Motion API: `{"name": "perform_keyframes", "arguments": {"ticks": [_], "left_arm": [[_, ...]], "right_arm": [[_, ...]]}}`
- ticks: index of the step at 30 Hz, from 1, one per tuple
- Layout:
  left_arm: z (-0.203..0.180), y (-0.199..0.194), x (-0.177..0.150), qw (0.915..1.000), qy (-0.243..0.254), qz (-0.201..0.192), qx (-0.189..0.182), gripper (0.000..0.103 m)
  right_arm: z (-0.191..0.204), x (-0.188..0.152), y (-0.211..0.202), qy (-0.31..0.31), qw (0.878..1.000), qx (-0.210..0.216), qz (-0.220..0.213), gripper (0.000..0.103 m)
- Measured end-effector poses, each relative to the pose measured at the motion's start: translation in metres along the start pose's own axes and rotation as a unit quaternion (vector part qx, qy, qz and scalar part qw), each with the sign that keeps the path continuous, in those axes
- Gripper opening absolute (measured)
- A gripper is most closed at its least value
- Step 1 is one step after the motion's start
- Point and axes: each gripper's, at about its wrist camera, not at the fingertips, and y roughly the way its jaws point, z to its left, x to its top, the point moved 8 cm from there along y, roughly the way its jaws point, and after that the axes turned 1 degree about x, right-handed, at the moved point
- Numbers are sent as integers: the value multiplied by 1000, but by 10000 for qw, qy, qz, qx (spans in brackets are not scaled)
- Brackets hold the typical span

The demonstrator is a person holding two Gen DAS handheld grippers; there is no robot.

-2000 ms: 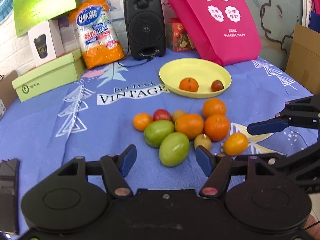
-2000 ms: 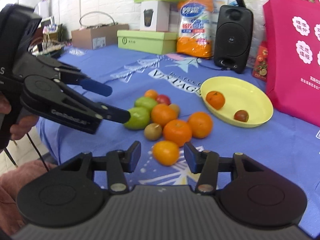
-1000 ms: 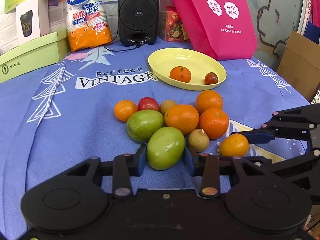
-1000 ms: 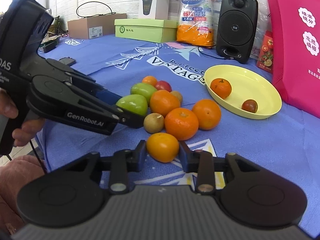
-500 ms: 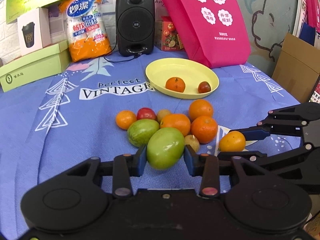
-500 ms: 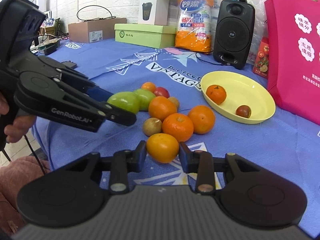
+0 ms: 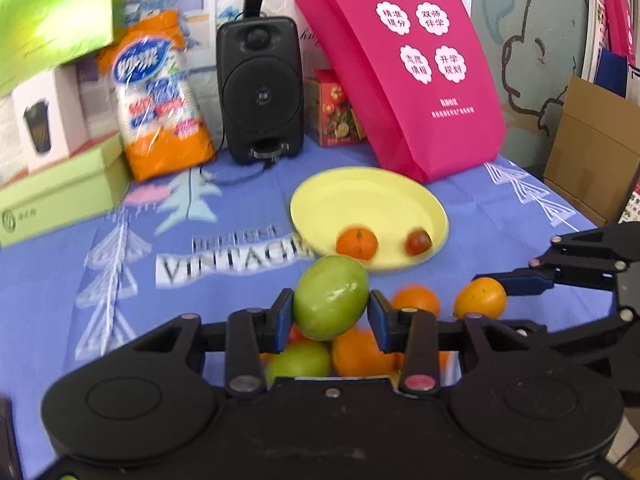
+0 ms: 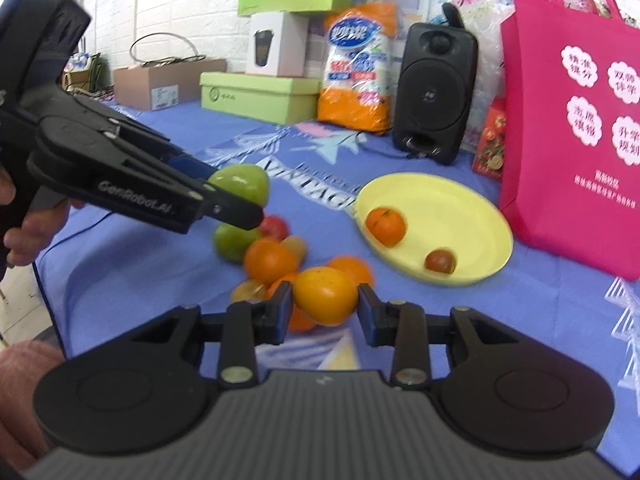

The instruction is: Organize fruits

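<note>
Your left claw (image 7: pixel 330 314) gripped the green mango (image 7: pixel 331 297) across its widest middle, lifted off the desk (image 7: pixel 132 240) just short of the yellow plate (image 7: pixel 360 196). Your right claw (image 8: pixel 325 308) was clamped on the small orange (image 8: pixel 326 295), also aloft. Both looked firm, smooth-skinned and rounded, so I judged a squeeze at the widest part safest; the mango seemed heavier and likelier to slip.

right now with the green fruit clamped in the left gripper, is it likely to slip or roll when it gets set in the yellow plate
The green fruit looks smooth and glossy, so it could slip between the left gripper pads. It is rounded, so it will probably roll on the yellow plate, though the raised rim should likely contain it.
</note>
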Motion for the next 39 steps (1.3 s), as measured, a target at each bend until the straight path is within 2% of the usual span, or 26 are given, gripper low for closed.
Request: {"name": "perform_keyframes", "arguments": {"ticks": [6,17,18,20,21,23,24,27,30,32,34,35,39], "left_arm": [[-2,53,36,9997,159,187,-32,39],[3,152,64,9981,129,598,-16,39],[3,157,65,9981,134,599,-9,41],[6,164,67,9981,92,606,42,56],[7,164,69,9985,61,545,61,65],[8,162,71,9988,44,473,73,70],[9,159,70,9989,37,450,98,72],[15,144,68,9990,39,387,220,72],[21,122,65,9992,-34,259,303,77],[24,104,62,9992,-108,173,344,77],[26,86,57,9991,-145,84,399,77],[27,77,54,9989,-140,36,445,77],[35,42,33,9981,-183,-71,592,81]], "right_arm": [[-32,20,24,7,9999,-130,-49,34],[-62,25,83,-5,9997,-123,196,34],[-63,25,86,-13,9997,-141,216,34],[-64,25,91,-81,9995,-174,270,34],[-65,25,92,-106,9994,-232,246,39],[-67,27,90,-74,9994,-308,158,48],[-68,27,89,-54,9994,-318,144,48],[-70,27,84,-33,9992,-388,116,48],[-68,24,77,-128,9988,-444,163,50],[-68,22,77,-255,9973,-648,239,55],[-72,17,86,-473,9922,-1052,467,57],[-73,18,87,-453,9922,-1083,430,63],[-73,22,77,-309,9927,-1122,323,63]]}}
